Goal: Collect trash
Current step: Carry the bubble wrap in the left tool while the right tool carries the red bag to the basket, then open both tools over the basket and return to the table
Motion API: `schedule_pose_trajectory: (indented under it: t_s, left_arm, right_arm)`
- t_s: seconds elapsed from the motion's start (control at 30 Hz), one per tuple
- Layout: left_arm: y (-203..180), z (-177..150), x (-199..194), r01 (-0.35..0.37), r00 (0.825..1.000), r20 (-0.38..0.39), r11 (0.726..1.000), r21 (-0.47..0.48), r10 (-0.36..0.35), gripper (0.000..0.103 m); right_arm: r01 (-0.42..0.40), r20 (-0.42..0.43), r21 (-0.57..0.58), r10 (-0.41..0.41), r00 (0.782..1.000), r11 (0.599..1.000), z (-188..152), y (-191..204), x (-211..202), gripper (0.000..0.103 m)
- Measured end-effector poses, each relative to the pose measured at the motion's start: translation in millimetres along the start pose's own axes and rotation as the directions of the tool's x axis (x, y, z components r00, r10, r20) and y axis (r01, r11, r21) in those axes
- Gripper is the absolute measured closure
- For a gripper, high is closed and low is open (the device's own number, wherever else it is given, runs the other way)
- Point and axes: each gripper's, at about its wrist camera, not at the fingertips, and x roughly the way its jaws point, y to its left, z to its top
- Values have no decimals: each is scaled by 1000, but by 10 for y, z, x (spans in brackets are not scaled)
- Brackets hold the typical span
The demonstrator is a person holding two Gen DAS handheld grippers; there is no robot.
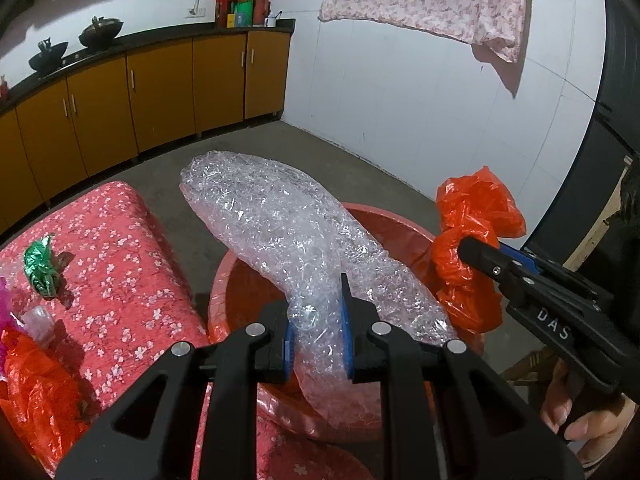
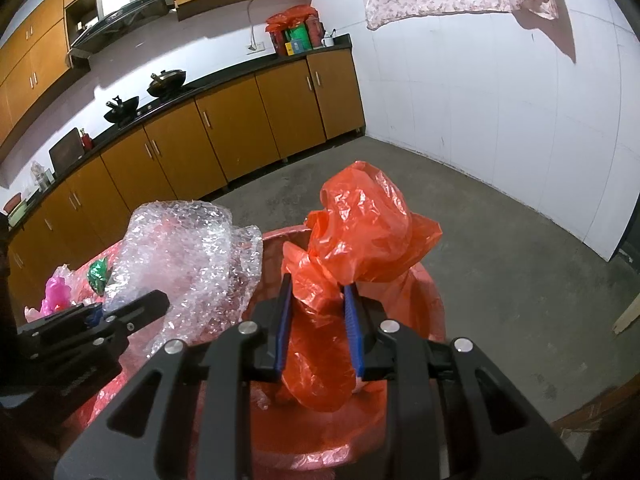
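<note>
Both grippers' fingers (image 1: 347, 320) clamped tight.

Bubble wrap (image 1: 280, 236): clear, crumpled long bundle, pinched near its lower end, slanting up and away over the red basin (image 1: 392, 228). Orange-red plastic bag (image 2: 360, 232): thin, crinkled, bunched and clamped at its middle, puffed top above the basin's rim. Green foil wrapper (image 1: 40, 268): crumpled, lying on the red flowered cloth (image 1: 120, 248). Pink scrap (image 2: 56, 294): probably plastic, beside the wrapper.
</note>
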Motion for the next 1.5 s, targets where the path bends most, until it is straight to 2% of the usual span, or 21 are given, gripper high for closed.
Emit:
schedule_pose_trajectory:
  t_s: [0.07, 0.1, 0.17, 0.23, 0.4, 0.5, 0.57, 0.63, 0.73, 0.9, 1.03, 1.2, 1.33, 1.4, 1.5]
  left_arm:
    - [18, 2, 16, -7, 1000, 1, 1000, -3, 7, 85]
    - [21, 3, 26, -5, 1000, -2, 1000, -6, 5, 81]
    - [40, 8, 36, -4, 1000, -7, 1000, -17, 4, 72]
    - [64, 9, 29, -14, 1000, -1, 1000, -24, 14, 53]
    - [175, -3, 15, -41, 999, -12, 997, -62, 40, 49]
    - [254, -21, -54, -58, 998, -5, 994, -98, 58, 43]
    - [312, -42, -138, -76, 997, 8, 989, -126, 77, 33]
    - [353, -64, -226, -87, 996, 20, 985, -148, 91, 26]
    - [408, -107, -354, -98, 994, 24, 980, -173, 104, 19]
    - [467, -181, -628, -122, 990, 52, 974, -189, 134, 14]
    - [542, -238, -904, -162, 981, 77, 968, -191, 180, 12]
    - [785, -354, -1317, -198, 966, 115, 951, -238, 230, 10]
    - [1069, -527, -1642, -273, 939, 134, 922, -273, 318, 10]
    - [1241, -639, -1790, -324, 918, 134, 900, -292, 374, 9]
    - [1577, -858, -1976, -406, 881, 105, 850, -336, 462, 9]
  right_arm:
    - [1, 2, 0, -1, 1000, 1000, -2, 2, 9, 75]
    - [-1, 4, 2, 1, 1000, 1000, -7, 2, 12, 75]
    - [-1, 4, 3, 1, 1000, 1000, -14, 12, 10, 69]
    - [0, 7, 3, 0, 1000, 1000, -28, 12, 3, 63]
    - [15, 16, 3, -15, 1000, 1000, -50, -19, -40, 53]
    - [52, 44, 12, -53, 998, 999, -65, -75, -103, 32]
    - [93, 81, 16, -94, 992, 996, -80, -91, -169, 10]
    - [139, 127, 23, -141, 982, 990, -98, -95, -250, 4]
    - [169, 157, 22, -170, 973, 985, -120, -83, -310, 4]
    - [181, 177, -8, -177, 968, 983, -181, 8, -375, 4]
    - [143, 153, -40, -136, 979, 989, -181, 185, -405, 4]
    - [92, 147, -88, -78, 986, 992, -213, 473, -482, 4]
    - [32, 135, -120, -16, 991, 992, -258, 750, -532, 4]
    - [5, 126, -131, 11, 992, 991, -291, 866, -540, 4]
    - [-35, 112, -150, 52, 992, 988, -334, 1076, -542, 4]
